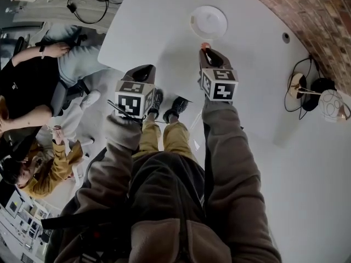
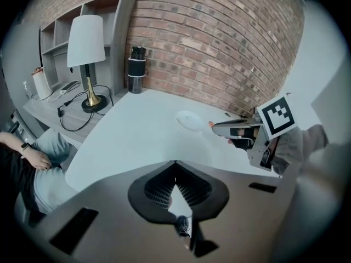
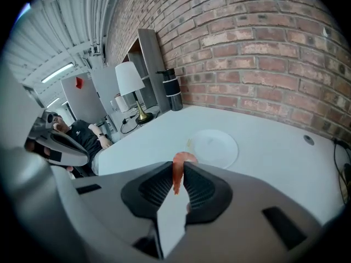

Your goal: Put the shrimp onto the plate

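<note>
While right claw point(image 3: 176, 171) pinches shrimp point(image 3: 182, 158) near plate point(image 3: 216, 147) | left claw point(image 2: 175, 166) fully closed

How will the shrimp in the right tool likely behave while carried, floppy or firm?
Probably fairly firm: the shrimp holds its curl where it sticks out of the right tool. Likely light too, since a narrow pinch alone supports it.

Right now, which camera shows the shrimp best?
The right gripper view: the shrimp is close and centred, clamped between the jaws. The head view shows only a pink tip ahead of the right gripper; the left gripper view, a pink speck.
</note>
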`<move>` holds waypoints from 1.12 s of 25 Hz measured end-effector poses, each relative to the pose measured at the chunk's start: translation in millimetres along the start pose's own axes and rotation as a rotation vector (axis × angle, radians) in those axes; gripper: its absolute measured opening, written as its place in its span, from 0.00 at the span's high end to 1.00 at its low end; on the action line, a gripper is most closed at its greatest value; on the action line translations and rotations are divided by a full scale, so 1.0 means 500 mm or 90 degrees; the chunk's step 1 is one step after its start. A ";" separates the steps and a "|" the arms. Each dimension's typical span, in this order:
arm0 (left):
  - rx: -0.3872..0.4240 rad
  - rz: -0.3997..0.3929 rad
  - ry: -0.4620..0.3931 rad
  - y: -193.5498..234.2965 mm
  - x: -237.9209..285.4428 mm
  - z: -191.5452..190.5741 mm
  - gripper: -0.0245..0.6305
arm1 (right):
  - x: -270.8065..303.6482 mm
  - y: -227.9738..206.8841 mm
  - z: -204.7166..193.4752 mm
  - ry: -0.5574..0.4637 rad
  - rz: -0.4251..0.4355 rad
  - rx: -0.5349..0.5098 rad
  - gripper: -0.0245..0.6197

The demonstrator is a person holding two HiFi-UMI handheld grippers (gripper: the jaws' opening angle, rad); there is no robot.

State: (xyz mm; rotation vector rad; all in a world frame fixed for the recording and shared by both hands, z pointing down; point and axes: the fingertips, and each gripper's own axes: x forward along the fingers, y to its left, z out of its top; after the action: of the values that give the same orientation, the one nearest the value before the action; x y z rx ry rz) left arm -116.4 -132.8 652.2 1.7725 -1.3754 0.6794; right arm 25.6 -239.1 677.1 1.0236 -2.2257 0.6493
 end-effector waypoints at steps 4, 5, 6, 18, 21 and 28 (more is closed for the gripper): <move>0.001 -0.001 0.009 -0.001 0.003 -0.015 0.96 | 0.027 -0.021 -0.005 0.005 -0.008 0.003 0.87; 0.001 -0.001 0.010 -0.001 0.004 -0.020 0.96 | 0.033 -0.026 -0.006 0.006 -0.011 0.004 0.87; 0.001 -0.001 0.012 -0.001 0.005 -0.024 0.96 | 0.038 -0.031 -0.008 0.008 -0.013 0.005 0.87; -0.005 0.001 0.030 0.000 0.010 -0.068 0.96 | 0.101 -0.065 -0.029 0.035 -0.024 -0.010 0.87; -0.011 0.000 0.032 0.003 0.012 -0.077 0.96 | 0.117 -0.070 -0.026 0.036 -0.027 -0.008 0.87; -0.026 0.006 0.042 0.011 0.012 -0.109 0.96 | 0.143 -0.079 -0.019 0.036 -0.032 -0.003 0.87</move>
State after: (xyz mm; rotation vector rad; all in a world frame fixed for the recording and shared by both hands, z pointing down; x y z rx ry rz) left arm -117.7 -91.5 688.5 1.6976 -1.3454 0.7034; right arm 22.3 -292.1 740.2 1.0428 -2.1451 0.6423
